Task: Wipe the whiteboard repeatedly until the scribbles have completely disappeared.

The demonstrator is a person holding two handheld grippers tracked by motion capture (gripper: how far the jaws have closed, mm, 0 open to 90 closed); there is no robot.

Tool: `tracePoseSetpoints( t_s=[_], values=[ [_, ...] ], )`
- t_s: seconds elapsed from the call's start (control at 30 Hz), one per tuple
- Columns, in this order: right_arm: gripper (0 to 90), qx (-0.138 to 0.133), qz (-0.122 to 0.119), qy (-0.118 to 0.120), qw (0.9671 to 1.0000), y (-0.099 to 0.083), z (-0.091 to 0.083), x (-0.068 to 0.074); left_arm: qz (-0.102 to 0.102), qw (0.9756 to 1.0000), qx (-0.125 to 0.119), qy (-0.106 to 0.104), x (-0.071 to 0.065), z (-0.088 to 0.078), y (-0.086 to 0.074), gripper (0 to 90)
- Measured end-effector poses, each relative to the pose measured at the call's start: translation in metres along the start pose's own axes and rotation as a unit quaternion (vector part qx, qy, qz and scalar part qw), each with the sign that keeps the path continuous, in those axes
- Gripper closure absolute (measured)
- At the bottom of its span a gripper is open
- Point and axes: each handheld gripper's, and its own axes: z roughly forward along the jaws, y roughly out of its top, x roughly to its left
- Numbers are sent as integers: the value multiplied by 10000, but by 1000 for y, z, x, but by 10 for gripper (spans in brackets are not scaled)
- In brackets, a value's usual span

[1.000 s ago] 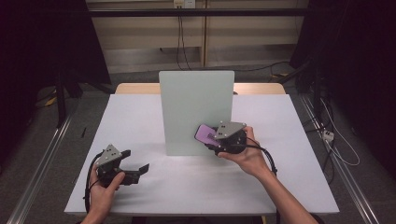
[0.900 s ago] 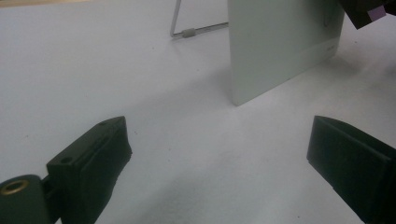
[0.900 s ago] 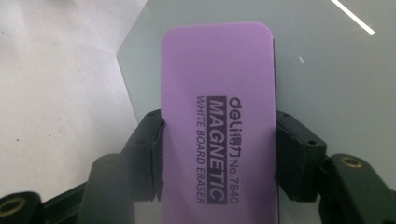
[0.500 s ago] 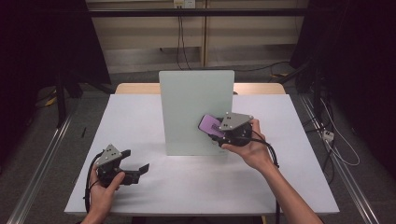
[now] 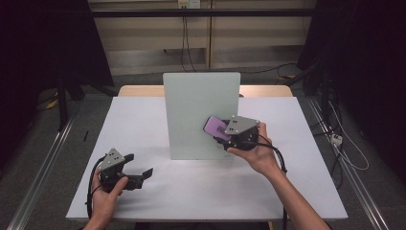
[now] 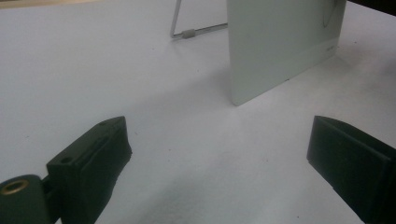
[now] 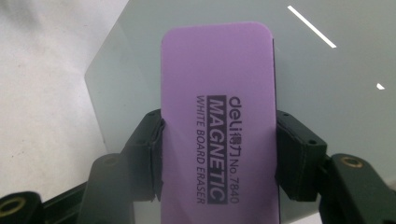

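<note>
Near edge, your left: the left gripper (image 5: 139, 173) sits low over the white table (image 5: 143, 120), held in your left hand (image 5: 106, 196). Its jaws stand wide apart with nothing between them; in the left gripper view, bare tabletop fills the gap.

Further in, your right: your right hand (image 5: 256, 153) holds the right gripper (image 5: 218, 130) up against the lower right part of the whiteboard (image 5: 196, 105). Its jaws are clamped on the two long sides of the purple eraser (image 7: 217, 112), pads pressed tight to it. The eraser's printed face looks toward the gripper's camera; its label reads "MAGNETIC WHITE BOARD ERASER". From above, the eraser (image 5: 215, 127) lies over the board's face, tilted. Whether its far face actually touches the board you cannot tell from these views.

Middle of table: the whiteboard stands upright on a wire stand (image 6: 187, 32), seen behind it in the left gripper view.
</note>
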Motion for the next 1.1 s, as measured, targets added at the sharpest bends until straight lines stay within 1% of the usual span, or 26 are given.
tracePoseSetpoints(
  t_s=[0.13,0.2,0.27,0.5,0.57,0.63,0.7,0.8,0.83,1.1],
  values=[
    [415,58,-20,97,9999,-5,4,6,12,10000,2,-1,0,0,0,57],
    [415,165,-105,174,9997,-7,7,10,19,10000,7,-4,0,0,0,57],
    [415,232,-134,236,9994,-8,10,14,20,10000,21,2,-1,0,0,57],
    [415,313,-100,462,9984,-15,19,24,28,10000,25,-5,0,0,0,58],
    [415,341,-125,450,9983,-15,20,26,25,10000,20,-2,-1,0,0,57],
    [415,356,-102,468,9982,-15,20,26,26,10000,23,-7,-1,0,0,57],
    [415,370,-128,464,9982,-14,20,25,31,10000,24,-10,0,0,0,57],
    [415,316,-116,432,9985,-12,17,21,16,10000,28,-15,0,0,0,57],
    [415,278,-66,409,9988,-12,16,19,23,10000,20,-14,0,0,0,57],
    [415,133,20,215,9997,-3,6,6,11,10000,31,-20,0,1,0,57]
  ],
)
